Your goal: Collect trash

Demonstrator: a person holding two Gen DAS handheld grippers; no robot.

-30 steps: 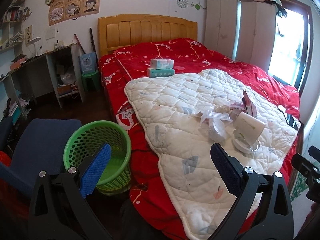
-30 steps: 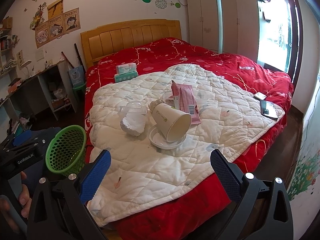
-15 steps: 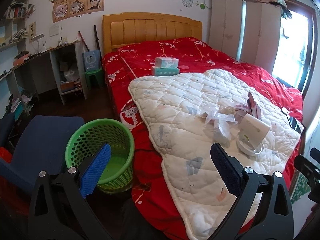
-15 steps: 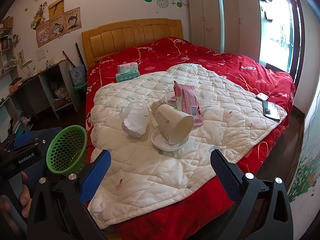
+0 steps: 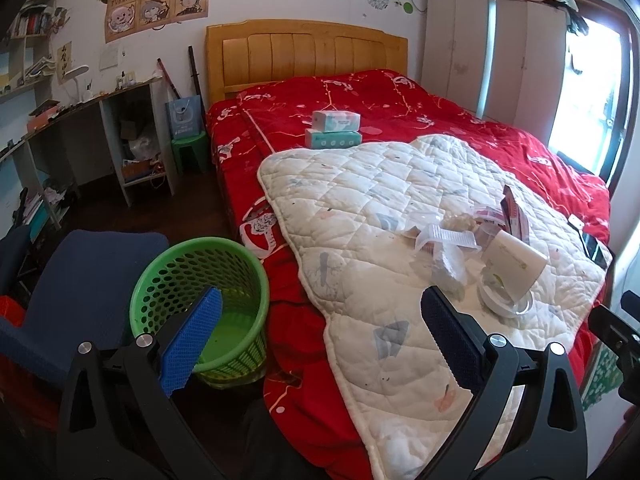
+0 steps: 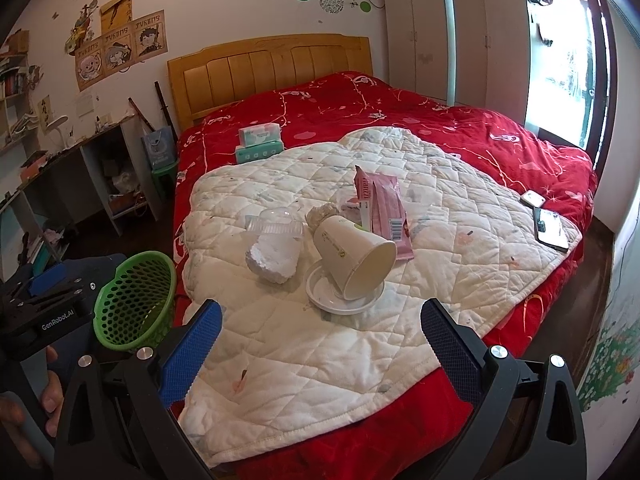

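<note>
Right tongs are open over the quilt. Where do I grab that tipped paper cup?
Grip the paper cup across its side wall, mid-body, coming from above. It lies tilted, its open mouth toward the right tongs and resting on the white lid; the rim would probably crush.

Bedroom in daylight

A wooden headboard stands against a sticker-dotted wall; white wardrobes flank a bright window; a cluttered desk sits left.
</note>
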